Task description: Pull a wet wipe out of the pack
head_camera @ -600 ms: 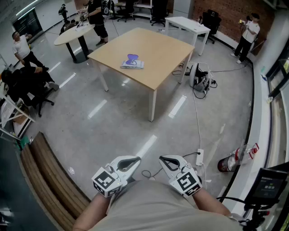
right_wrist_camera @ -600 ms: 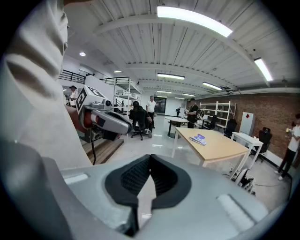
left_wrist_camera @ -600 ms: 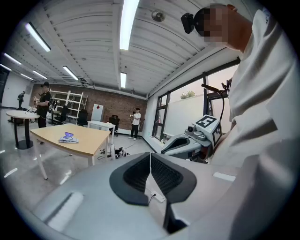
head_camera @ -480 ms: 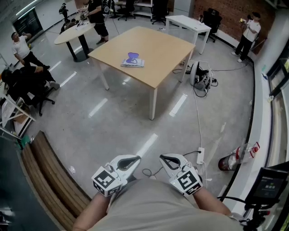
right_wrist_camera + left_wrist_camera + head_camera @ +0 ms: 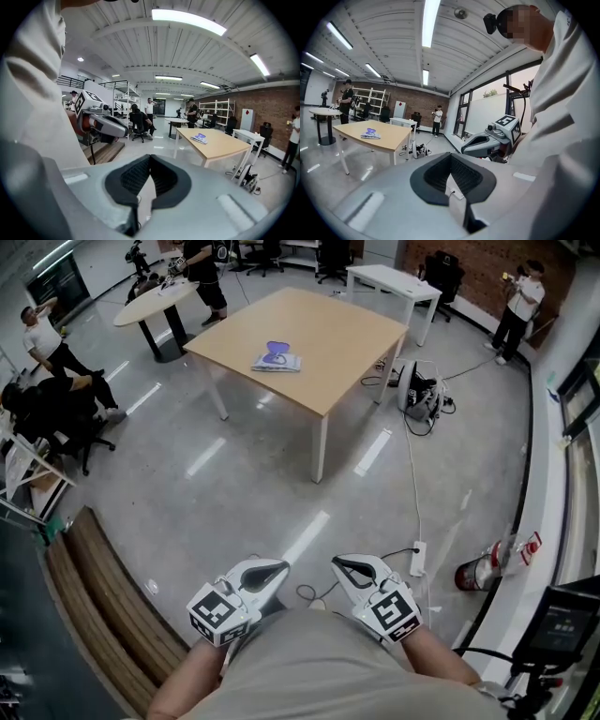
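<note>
Left claw point(image 5: 278, 567) and right claw point(image 5: 337, 567) are shut and empty at the person's belly; only the gripper views show their tips meeting. Only the head view shows the floor power strip point(image 5: 415, 564), a likely trip hazard on the way to the pack point(image 5: 277, 362), far off on the surface point(image 5: 347, 343).

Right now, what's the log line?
stage: not started | wipes pack: on far table | left gripper: shut, empty | right gripper: shut, empty
</note>
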The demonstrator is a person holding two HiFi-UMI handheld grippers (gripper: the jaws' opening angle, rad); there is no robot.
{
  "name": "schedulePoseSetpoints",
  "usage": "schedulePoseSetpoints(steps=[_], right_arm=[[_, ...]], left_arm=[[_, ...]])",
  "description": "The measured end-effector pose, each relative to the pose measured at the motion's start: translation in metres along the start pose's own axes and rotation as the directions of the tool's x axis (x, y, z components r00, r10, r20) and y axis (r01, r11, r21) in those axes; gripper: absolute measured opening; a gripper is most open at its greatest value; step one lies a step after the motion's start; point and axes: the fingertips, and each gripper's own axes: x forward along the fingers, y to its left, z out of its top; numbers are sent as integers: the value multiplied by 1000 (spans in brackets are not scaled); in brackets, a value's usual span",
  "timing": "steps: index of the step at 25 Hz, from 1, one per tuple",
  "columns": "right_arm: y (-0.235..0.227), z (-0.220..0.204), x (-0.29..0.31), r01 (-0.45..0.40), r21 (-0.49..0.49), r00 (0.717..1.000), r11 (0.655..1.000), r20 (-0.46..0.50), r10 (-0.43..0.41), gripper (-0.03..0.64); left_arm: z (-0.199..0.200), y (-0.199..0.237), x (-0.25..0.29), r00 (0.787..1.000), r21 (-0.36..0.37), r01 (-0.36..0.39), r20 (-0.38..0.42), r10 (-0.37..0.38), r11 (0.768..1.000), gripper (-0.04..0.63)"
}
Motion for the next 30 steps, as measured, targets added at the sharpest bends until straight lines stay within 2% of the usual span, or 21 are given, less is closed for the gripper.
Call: schedulePoseSetpoints(steps=[9,15,19,23,26,30], right_arm=[[-2,-3,6,-1,24,1000,1000,-26,2,2],[-19,-2,26,35,43,998,998,-52,-33,2],[-31,-4,44,50,59,997,997,-67,-46,2],[-35,5,84,34,54,996,998,-80,-30,2],[-40,19,121,15,40,996,999,-92,-11,2],[-55,36,185,4,31,994,1000,-108,-1,2]], left_arm=[[-2,11,3,1000,-18,13,-22,-13,1000,6],[-1,39,21,997,-6,64,-41,-65,998,6],[4,63,29,997,17,67,-34,-66,998,6],[6,107,19,999,26,41,-22,-41,999,6],[7,147,7,1000,6,21,-21,-21,1000,6],[6,217,-5,1000,3,1,-10,-1,1000,6]])
